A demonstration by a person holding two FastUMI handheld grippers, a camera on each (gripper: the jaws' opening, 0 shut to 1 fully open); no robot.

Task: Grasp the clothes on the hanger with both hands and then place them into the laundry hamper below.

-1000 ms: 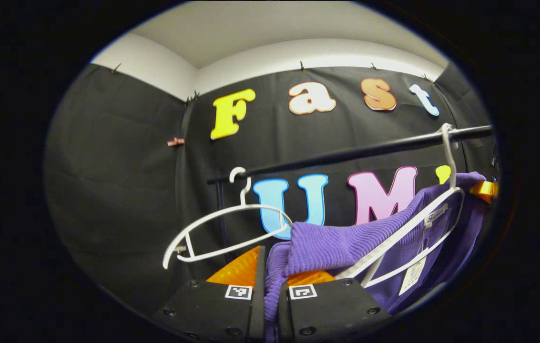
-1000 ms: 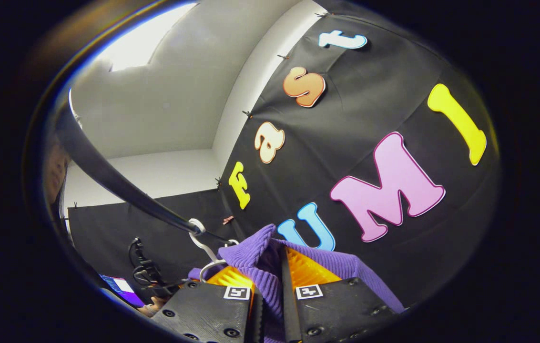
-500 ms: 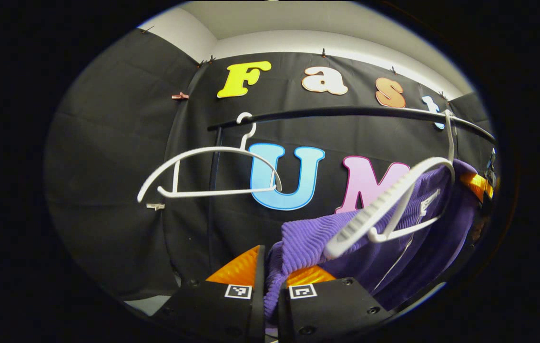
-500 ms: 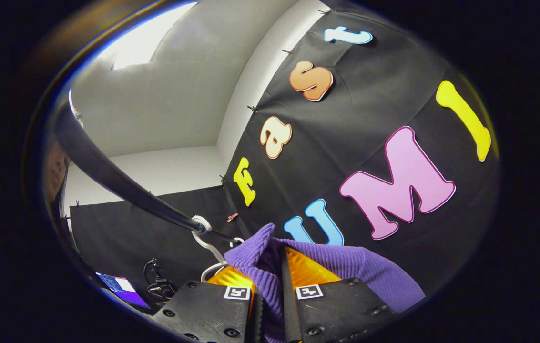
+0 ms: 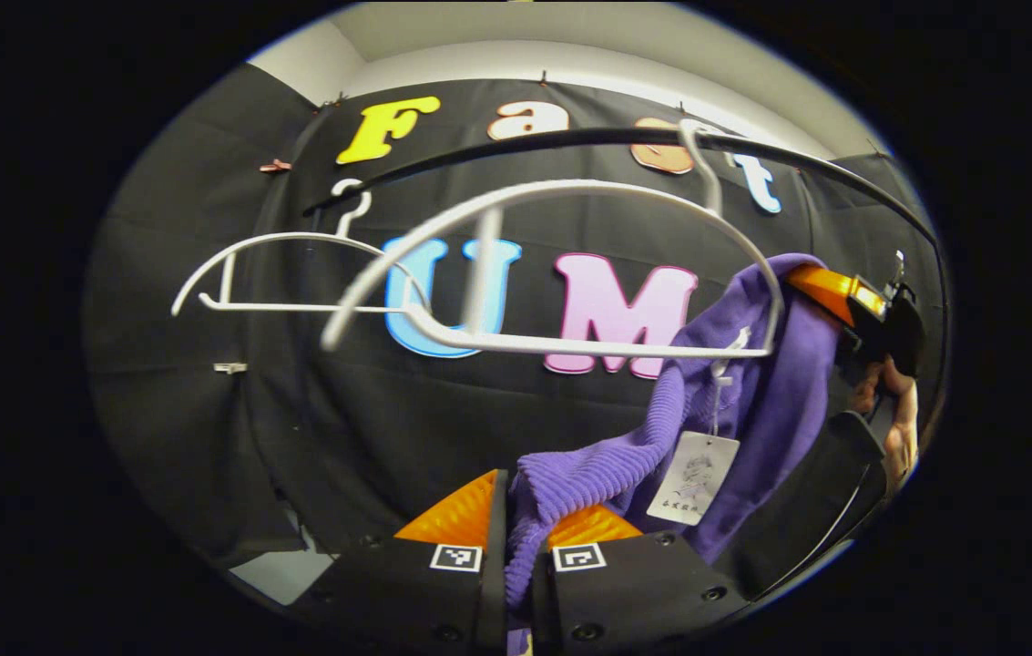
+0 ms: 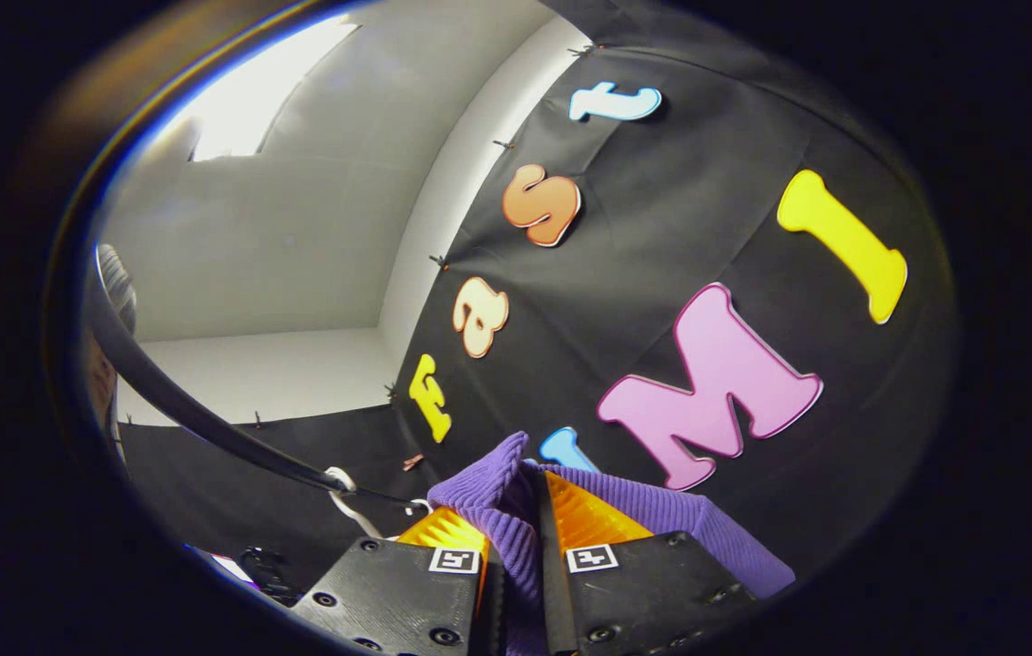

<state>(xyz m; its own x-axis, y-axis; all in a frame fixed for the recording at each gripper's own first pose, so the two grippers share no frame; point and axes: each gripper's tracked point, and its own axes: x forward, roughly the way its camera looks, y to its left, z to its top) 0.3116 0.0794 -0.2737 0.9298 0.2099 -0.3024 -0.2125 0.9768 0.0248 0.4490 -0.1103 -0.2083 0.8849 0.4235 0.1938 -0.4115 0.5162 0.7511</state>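
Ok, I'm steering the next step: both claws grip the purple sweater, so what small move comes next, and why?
Probably draw the right claw down and away: the purple sweater is pinched in the left claw too, but its far shoulder seems draped on the white hanger.

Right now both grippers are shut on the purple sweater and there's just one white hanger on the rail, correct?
Not quite: the left gripper view shows two white hangers on the rail, a near hanger and a far hanger. The left gripper and right gripper are indeed shut on the purple sweater.
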